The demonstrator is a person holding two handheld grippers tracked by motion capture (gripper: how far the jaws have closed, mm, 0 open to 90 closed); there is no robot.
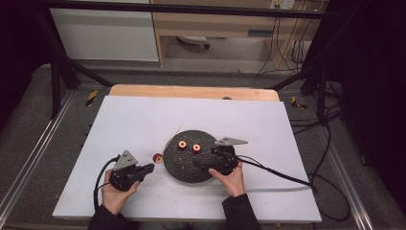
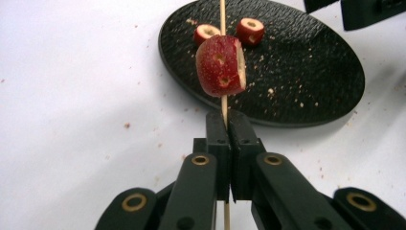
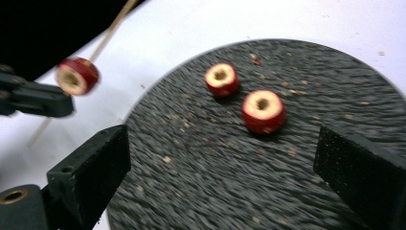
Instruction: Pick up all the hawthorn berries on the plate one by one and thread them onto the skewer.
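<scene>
The wooden skewer (image 2: pixel 223 108) runs through a red fruit piece (image 2: pixel 221 65) and is pinched between the pressed-together jaws of the left gripper (image 2: pixel 229 125). In the left gripper view the speared piece sits just beyond the jaw tips, in front of the near rim of the black round plate (image 2: pixel 306 72); in the high view it hangs just off the plate's left edge, above the white table (image 1: pixel 143 120). Two more hollowed fruit pieces (image 3: pixel 221 79) (image 3: pixel 263 110) lie on the plate, near each other, toward its far side. The right gripper (image 3: pixel 220 167) is over the plate's right part, its jaws spread wide with nothing between them
</scene>
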